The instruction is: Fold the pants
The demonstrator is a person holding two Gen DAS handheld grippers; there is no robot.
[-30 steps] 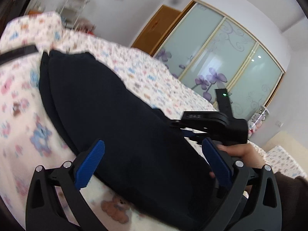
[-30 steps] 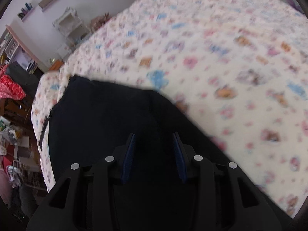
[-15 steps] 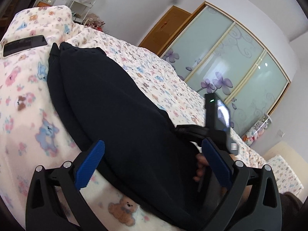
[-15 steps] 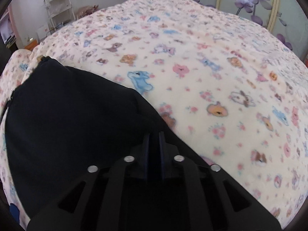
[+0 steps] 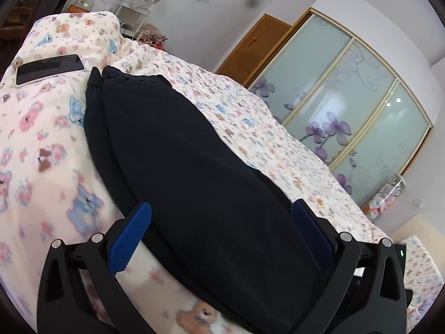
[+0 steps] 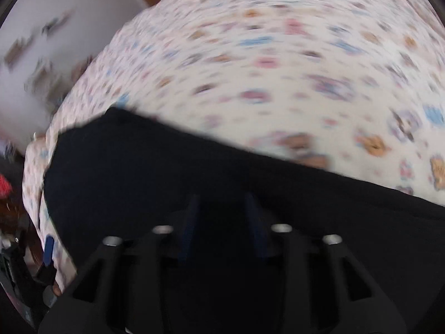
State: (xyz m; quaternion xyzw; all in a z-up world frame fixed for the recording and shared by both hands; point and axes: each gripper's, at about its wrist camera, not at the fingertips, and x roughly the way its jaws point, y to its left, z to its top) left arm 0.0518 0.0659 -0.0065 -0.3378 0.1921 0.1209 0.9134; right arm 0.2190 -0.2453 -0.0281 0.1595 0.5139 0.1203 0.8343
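Black pants point(image 5: 178, 153) lie lengthwise on the bed, folded leg on leg, running from near me to the far pillow end. My left gripper point(image 5: 219, 222) is wide open, its blue pads straddling the near end of the pants just above the cloth. In the blurred right wrist view the pants point(image 6: 194, 172) fill the lower half. My right gripper point(image 6: 222, 217) is open with a narrow gap, over the black cloth, holding nothing that I can see. The left gripper's blue pad point(image 6: 48, 249) shows at the lower left there.
The bed has a cream blanket point(image 5: 36, 144) with a bear print. A black phone point(image 5: 50, 68) lies near the pillow end, left of the pants. A white shelf rack point(image 5: 139, 2), a wooden door point(image 5: 258, 47) and glass wardrobe doors point(image 5: 347, 117) stand beyond.
My right gripper was shut half a second ago and has opened slightly; its view has swung and blurred. The right gripper and hand have left the left wrist view.
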